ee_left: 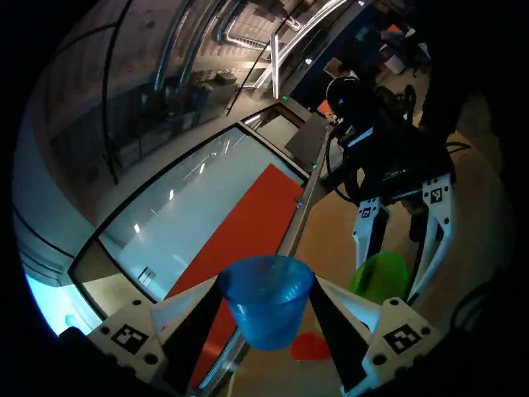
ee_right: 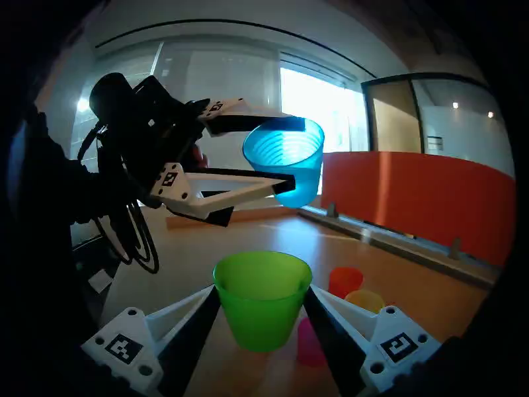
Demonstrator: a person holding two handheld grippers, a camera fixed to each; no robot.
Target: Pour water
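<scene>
A translucent blue cup (ee_left: 268,317) sits between the fingers of my left gripper (ee_left: 268,291), which is shut on it. In the right gripper view, my left gripper (ee_right: 293,153) holds this blue cup (ee_right: 284,142) raised and tipped sideways, up and behind the green cup. My right gripper (ee_right: 262,291) is shut on an upright green cup (ee_right: 261,317) just above the wooden table (ee_right: 397,264). The left gripper view shows my right gripper (ee_left: 387,281) with the green cup (ee_left: 382,272) farther off. I see no water stream.
Small orange (ee_right: 345,279), yellow (ee_right: 366,300) and pink (ee_right: 309,341) cups stand on the table right of the green cup. An orange partition (ee_right: 423,192) runs along the table's far edge. A dark sleeve (ee_right: 59,192) holds the left gripper.
</scene>
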